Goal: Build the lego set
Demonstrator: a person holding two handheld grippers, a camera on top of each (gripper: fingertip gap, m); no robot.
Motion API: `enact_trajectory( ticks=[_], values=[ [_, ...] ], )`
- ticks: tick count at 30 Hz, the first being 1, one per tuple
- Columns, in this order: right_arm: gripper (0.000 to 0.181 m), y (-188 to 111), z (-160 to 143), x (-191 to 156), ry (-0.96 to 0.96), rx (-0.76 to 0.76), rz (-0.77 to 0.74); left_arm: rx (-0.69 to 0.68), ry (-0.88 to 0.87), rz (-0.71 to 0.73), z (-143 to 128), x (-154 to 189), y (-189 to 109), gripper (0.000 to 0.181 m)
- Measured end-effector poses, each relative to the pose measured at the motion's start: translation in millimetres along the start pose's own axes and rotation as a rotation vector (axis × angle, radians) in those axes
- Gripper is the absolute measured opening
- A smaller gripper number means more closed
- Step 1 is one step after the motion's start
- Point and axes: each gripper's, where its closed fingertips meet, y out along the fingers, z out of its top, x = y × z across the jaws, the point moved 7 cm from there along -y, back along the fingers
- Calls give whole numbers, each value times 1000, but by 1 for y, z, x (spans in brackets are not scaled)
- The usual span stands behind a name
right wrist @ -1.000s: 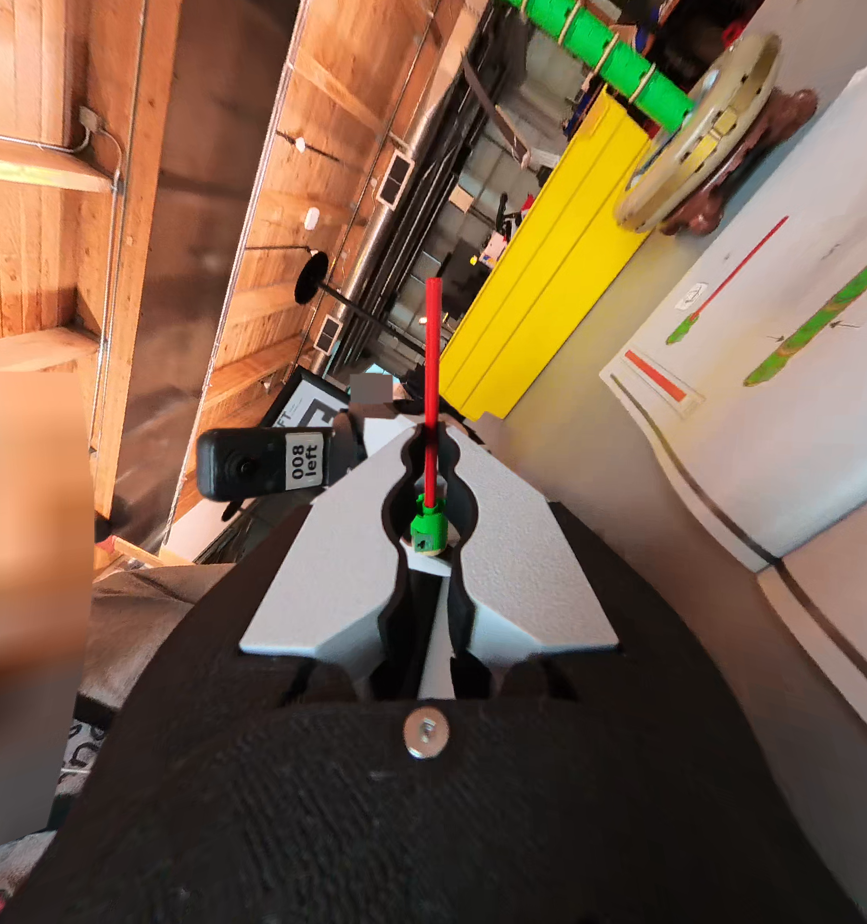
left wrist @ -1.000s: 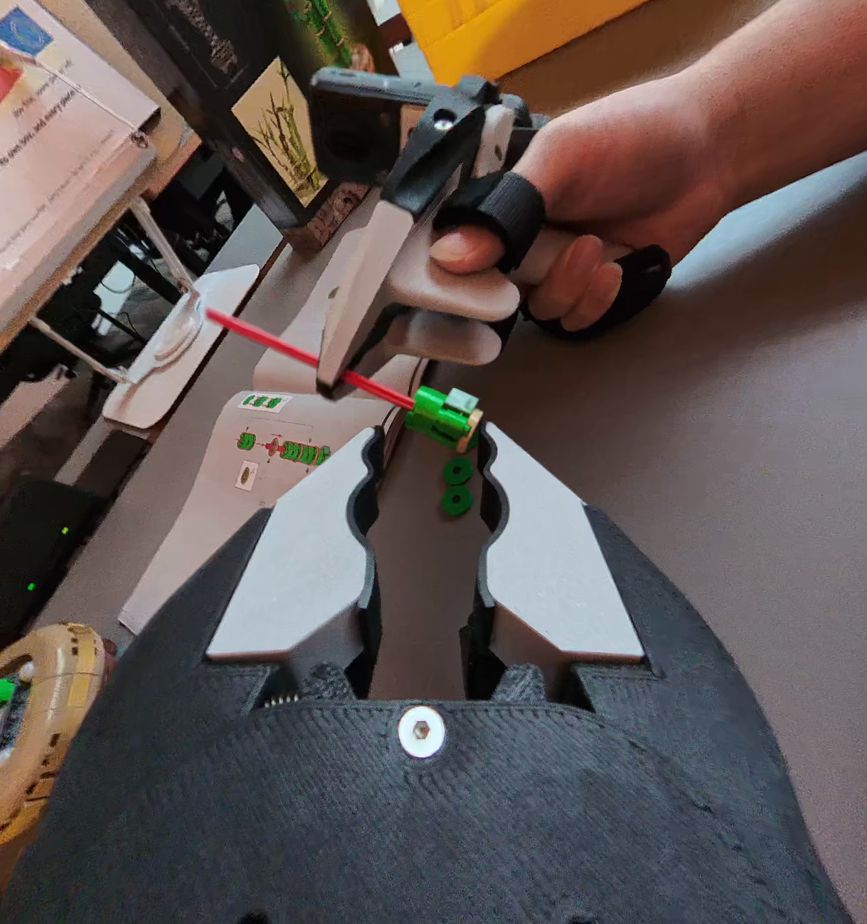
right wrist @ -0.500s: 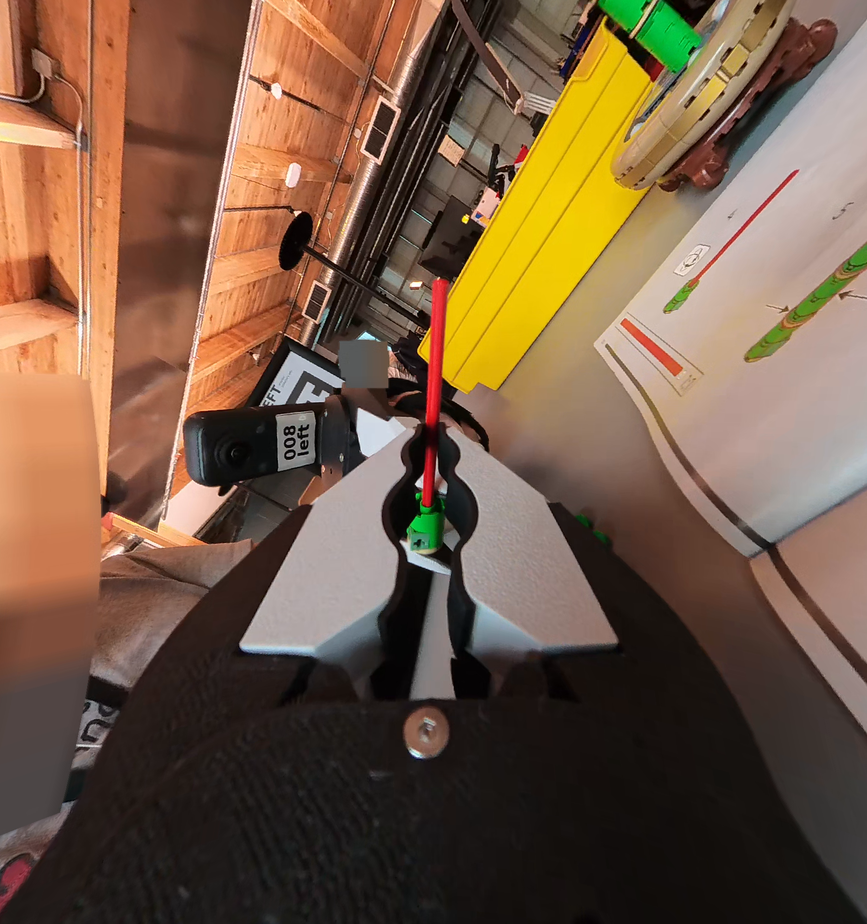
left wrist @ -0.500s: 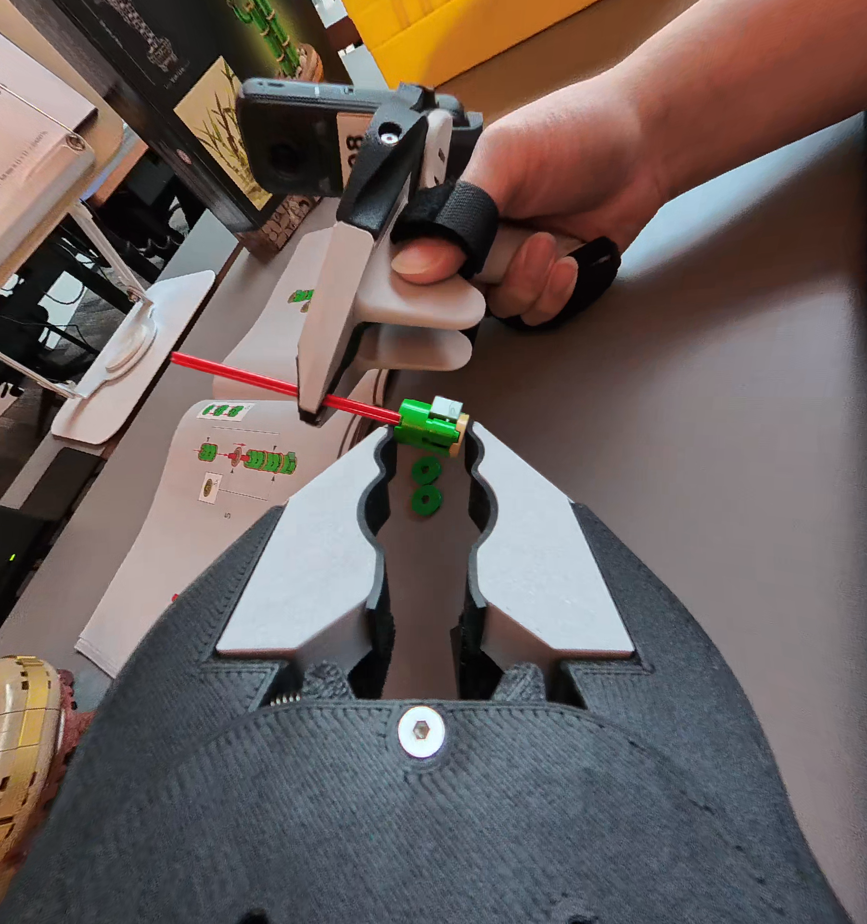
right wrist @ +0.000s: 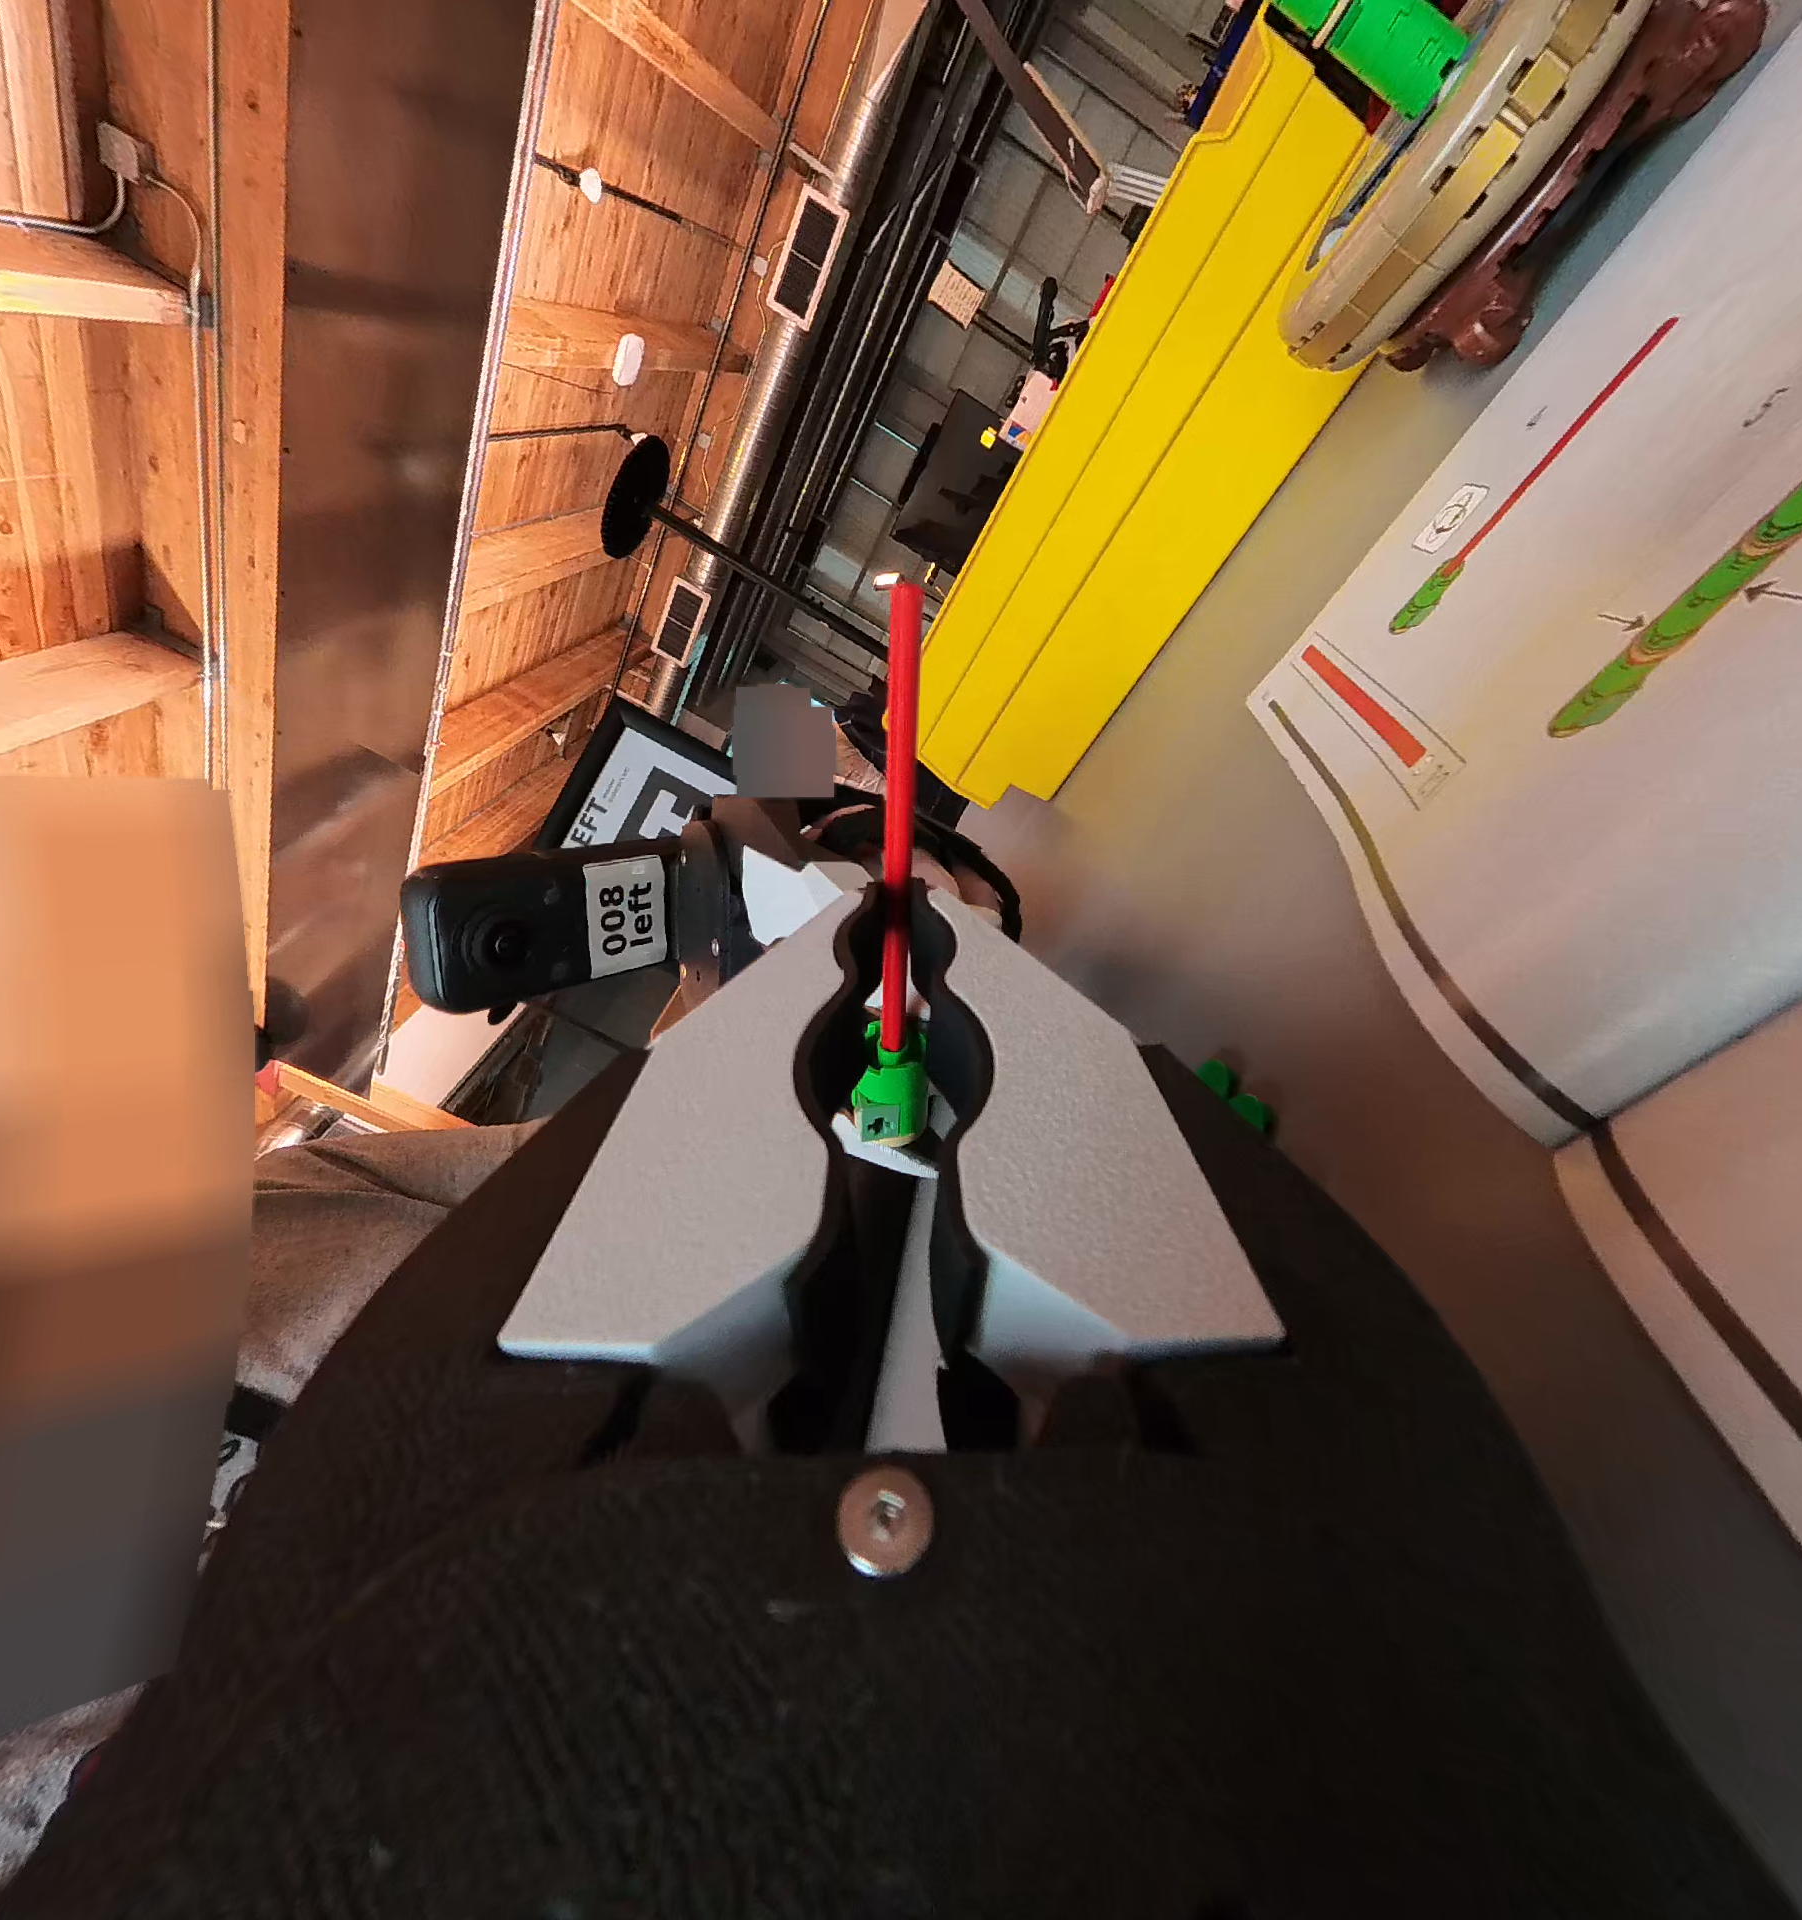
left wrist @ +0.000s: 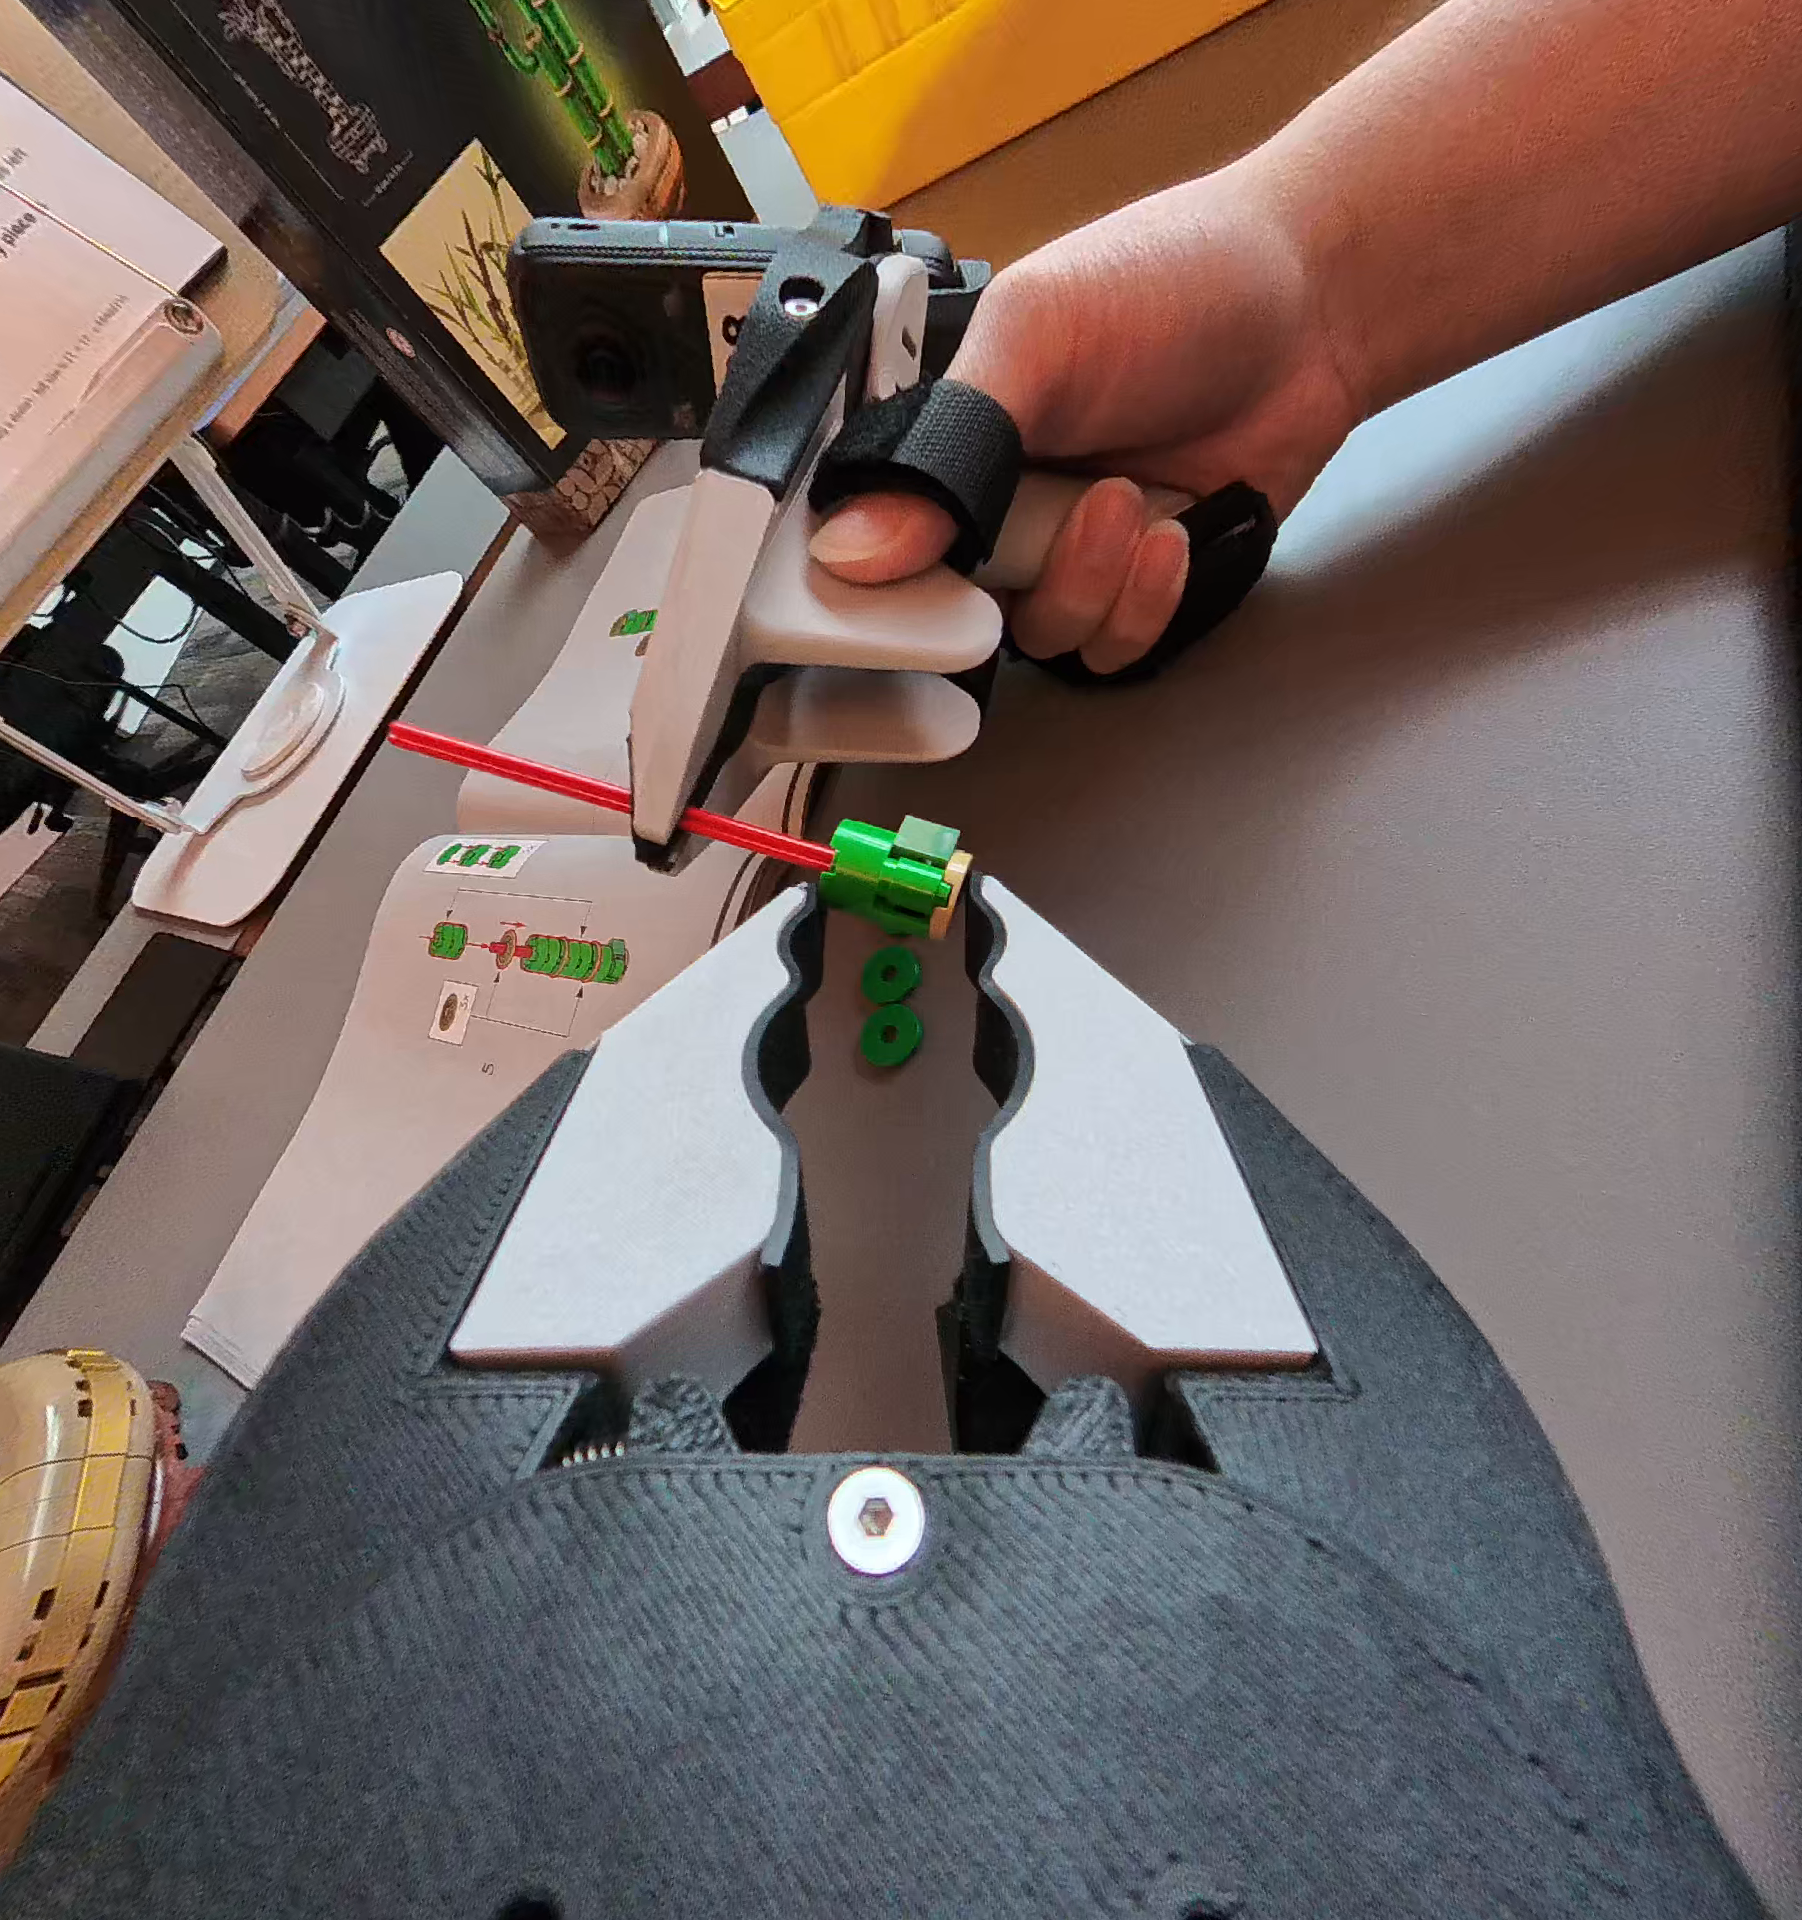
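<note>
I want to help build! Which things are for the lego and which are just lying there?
For the build:
red rod with green pieces, held by the right gripper
two green rings
instruction booklet

Just lying about:
yellow bin
clear stand

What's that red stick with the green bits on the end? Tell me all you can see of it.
The red stick is a thin, straight, glossy plastic-looking rod. The right gripper pinches it partway along with jaws closed, holding it nearly level above the grey table. Bright green round pieces are threaded on one end, topped by a pale green block and capped by a tan disc. The other end is bare. Two loose green rings lie on the table below, apart from it.
</note>
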Motion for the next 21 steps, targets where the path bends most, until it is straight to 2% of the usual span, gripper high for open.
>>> enact_trajectory(
  ticks=[7, 13, 18, 21],
  values=[
    [2, 2, -3, 0, -55, -1, -61, 2, -52, -48, -3, -1, 2, 24],
    [2, 3, -5, 1, -54, -11, -82, -12, -20, -39, -5, 1, 4, 24],
    [2, 1, -3, 0, -68, 11, -70, -13, -29, -25, -6, 0, 4, 24],
    [2, -3, 0, -8, -118, 59, -17, 25, -98, -35, -4, -4, 0, 24]
  ],
)
